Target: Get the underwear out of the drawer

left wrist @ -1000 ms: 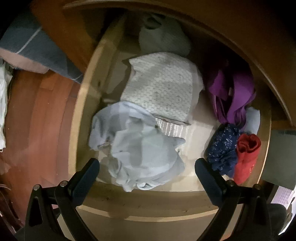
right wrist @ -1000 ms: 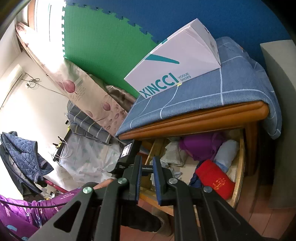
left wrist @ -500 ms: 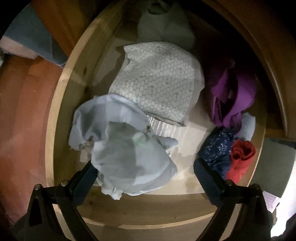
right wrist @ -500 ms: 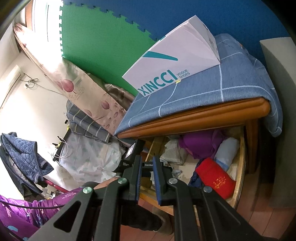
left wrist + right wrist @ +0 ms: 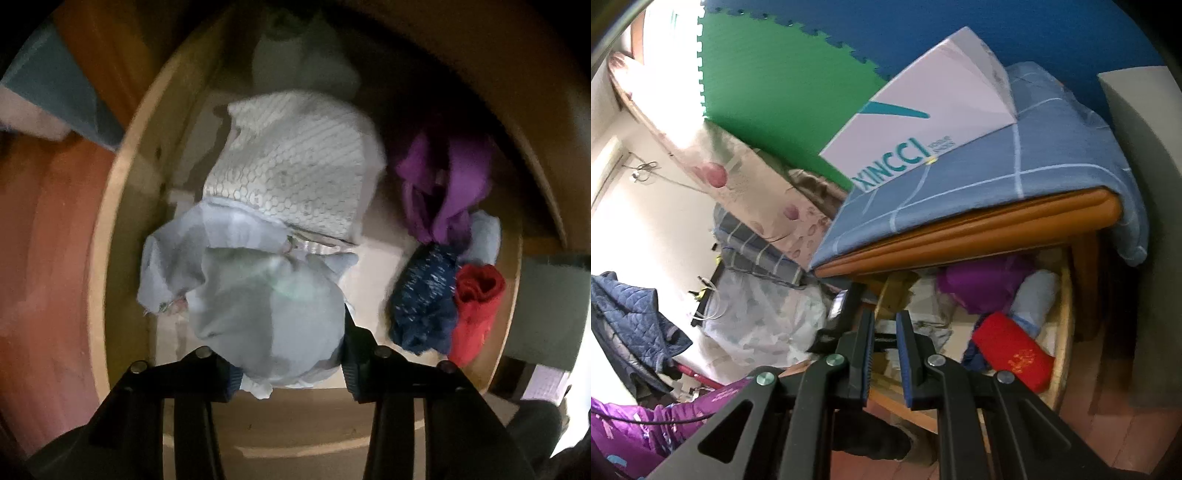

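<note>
L hand-held gripper (image 5: pixel 291 354) points steeply down into the open drawer (image 5: pixel 122 206), jaws closing w/ the pale blue underwear (image 5: pixel 258 295) bunched between them. The R pad looks pressed into the cloth's edge; the L pad is half buried under the lower fold, so contact on both sides seems likely, but how firm the pinch is can't be told. The bundle lies right at the fingertips and runs up and away from them, long axis roughly front-to-back in the drawer, its far end lapping onto the white hex-pattern garment (image 5: pixel 295 166) behind it. So the coming move turns on a straight lift: cloth is directly ahead of and between the jaws, no sideways reach needed.

R hand-held gripper (image 5: pixel 885 343) is held outside the drawer front, jaws nearly pressed together w/ a narrow gap and nothing in it. It's well apart from the underwear, so the L hand is clearly the nearer one and the one doing the job.

Further along the drawer's R side: navy speckled piece (image 5: pixel 424 299) touching a red folded piece (image 5: pixel 476 299), then a purple garment (image 5: pixel 450 184) behind them. Beyond, in the R wrist view, a blue checked cloth (image 5: pixel 1015 173) covers the top above the drawer, w/ a XINCCI shoe box (image 5: pixel 923 122) lying on it.
</note>
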Motion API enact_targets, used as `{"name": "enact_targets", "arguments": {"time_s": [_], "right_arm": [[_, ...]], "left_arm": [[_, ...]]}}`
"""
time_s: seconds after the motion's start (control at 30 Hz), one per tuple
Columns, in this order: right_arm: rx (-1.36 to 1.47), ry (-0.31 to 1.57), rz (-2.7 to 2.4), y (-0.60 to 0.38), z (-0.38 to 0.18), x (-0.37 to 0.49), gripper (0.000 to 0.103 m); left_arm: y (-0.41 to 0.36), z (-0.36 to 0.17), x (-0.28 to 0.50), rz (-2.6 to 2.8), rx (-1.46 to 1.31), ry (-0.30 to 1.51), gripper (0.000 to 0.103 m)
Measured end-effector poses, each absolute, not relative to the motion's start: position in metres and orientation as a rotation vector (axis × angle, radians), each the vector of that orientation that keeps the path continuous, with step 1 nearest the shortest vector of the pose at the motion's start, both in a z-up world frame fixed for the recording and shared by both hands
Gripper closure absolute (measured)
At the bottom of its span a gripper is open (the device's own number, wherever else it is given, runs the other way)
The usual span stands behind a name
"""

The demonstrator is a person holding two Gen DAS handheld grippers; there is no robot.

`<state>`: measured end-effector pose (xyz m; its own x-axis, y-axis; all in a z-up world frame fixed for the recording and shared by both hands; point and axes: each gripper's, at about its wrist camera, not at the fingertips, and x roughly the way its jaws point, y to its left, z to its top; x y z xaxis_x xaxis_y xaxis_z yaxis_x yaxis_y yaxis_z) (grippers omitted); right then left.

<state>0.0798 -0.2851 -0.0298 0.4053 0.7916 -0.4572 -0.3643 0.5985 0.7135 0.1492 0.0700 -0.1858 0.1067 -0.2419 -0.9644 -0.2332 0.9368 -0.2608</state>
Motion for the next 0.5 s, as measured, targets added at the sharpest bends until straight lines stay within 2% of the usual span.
{"name": "enact_targets", "arguments": {"time_s": [0.13,0.33,0.4,0.5], "right_arm": [[0.483,1.003,0.67,-0.277,-0.043,0.089,0.089],[0.124,1.252,0.622,-0.215,-0.076,0.106,0.089],[-0.039,1.281,0.603,-0.195,-0.089,0.111,0.076],[-0.197,1.323,0.574,-0.175,-0.115,0.121,0.072]], "left_arm": [[0.064,-0.15,0.134,-0.068,-0.364,1.387,0.063],[0.053,-0.097,0.11,-0.194,-0.316,1.246,0.063],[0.045,-0.084,0.101,-0.218,-0.282,1.201,0.062],[0.041,-0.065,0.09,-0.241,-0.218,1.131,0.062]]}}
